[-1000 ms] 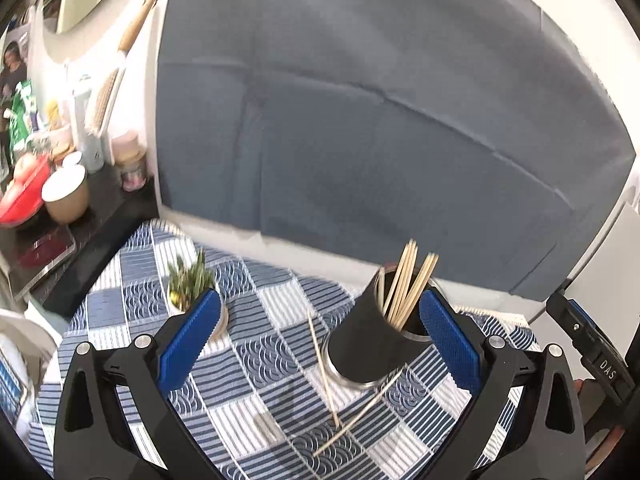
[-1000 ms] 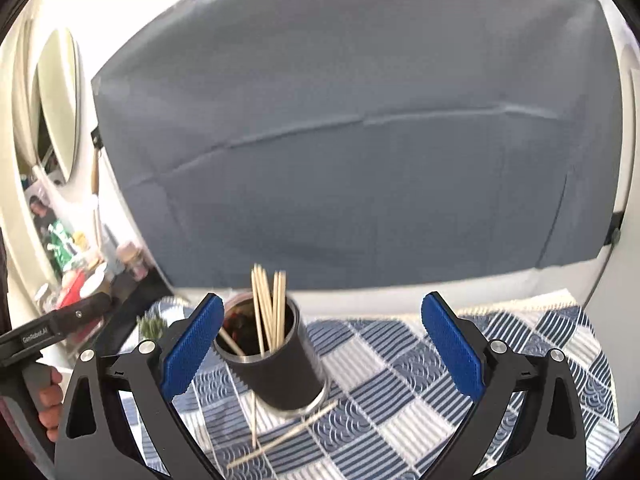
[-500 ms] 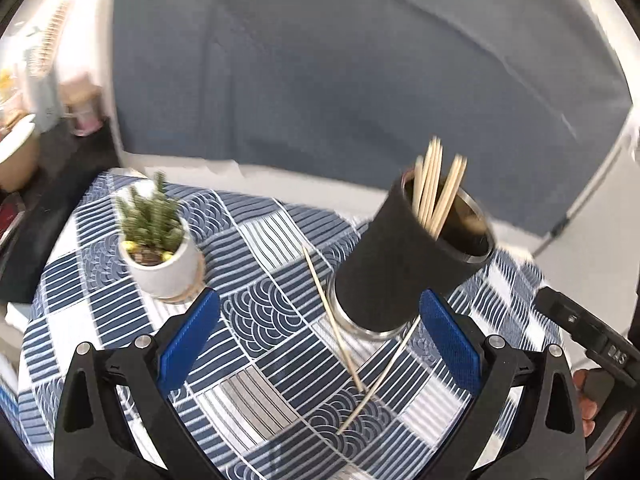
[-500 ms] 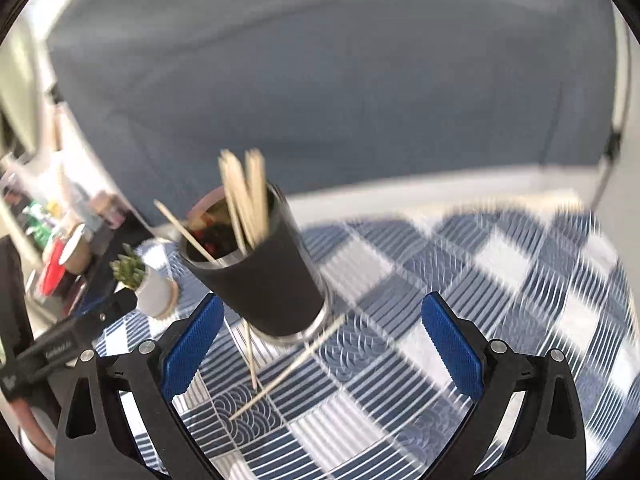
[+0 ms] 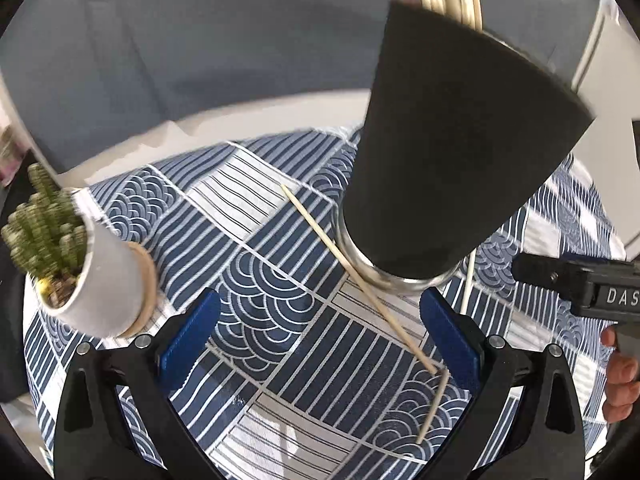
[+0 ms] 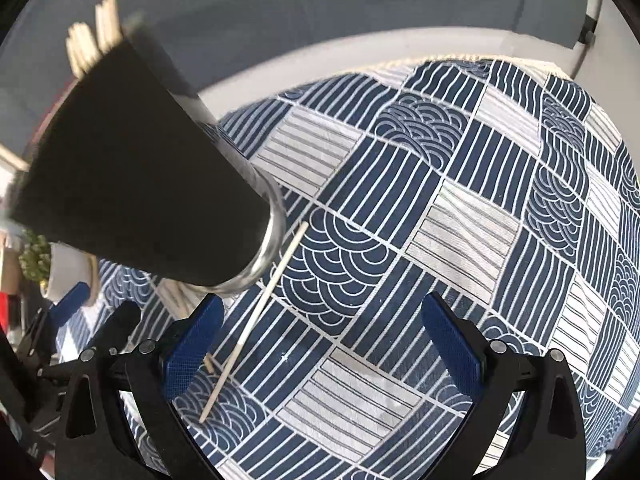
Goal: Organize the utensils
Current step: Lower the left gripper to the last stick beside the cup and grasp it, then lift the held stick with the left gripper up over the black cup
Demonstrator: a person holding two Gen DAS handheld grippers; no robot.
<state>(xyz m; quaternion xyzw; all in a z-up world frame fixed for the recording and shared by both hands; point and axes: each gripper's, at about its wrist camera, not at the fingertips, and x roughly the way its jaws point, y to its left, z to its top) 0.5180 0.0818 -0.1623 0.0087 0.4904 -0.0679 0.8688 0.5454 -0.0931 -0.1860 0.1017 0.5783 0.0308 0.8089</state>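
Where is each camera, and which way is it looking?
Left wrist: rides on the left gripper, looks down at the black cup and a loose stick; the person's other hand shows.
Right wrist: rides on the right gripper, looks down at the patterned cloth; both blue fingers show.
Shared: the cup, loose sticks, cloth and little potted plant.

Both grippers have dropped close to the black cup (image 5: 452,152) and tablecloth (image 6: 460,208).
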